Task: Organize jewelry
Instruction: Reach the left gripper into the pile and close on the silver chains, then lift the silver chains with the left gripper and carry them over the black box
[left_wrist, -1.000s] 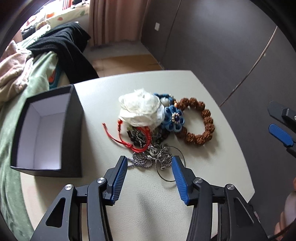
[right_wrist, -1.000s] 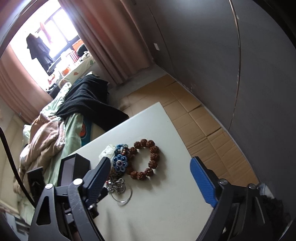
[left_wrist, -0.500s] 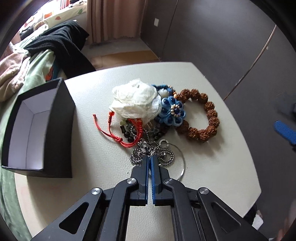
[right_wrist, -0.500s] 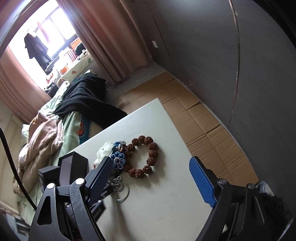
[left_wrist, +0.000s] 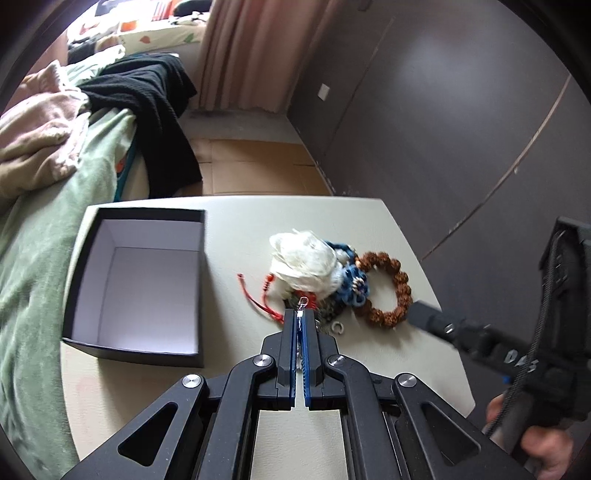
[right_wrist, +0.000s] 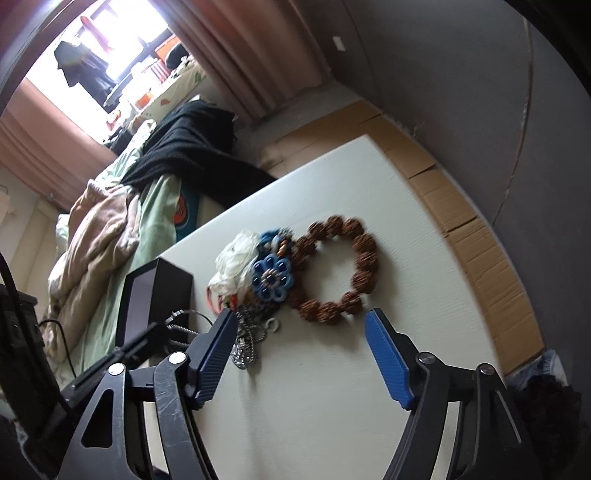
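A home bedroom — unmade bed (left_wrist: 44, 206) (rumpled blankets), pink curtains (left_wrist: 251, 51) and a window (right_wrist: 122, 44).

Counter (left_wrist: 236, 221): matt off-white, faintly textured. Box (left_wrist: 201, 288): matt black card outside, smooth white paper lining. Bead bracelet (right_wrist: 364, 264): rough, knobbly brown seeds. Chain (right_wrist: 245, 345): shiny metal links. Left gripper (left_wrist: 300, 325): matt black plastic, ribbed blue pads. Bed blanket (left_wrist: 40, 229): soft green cloth.
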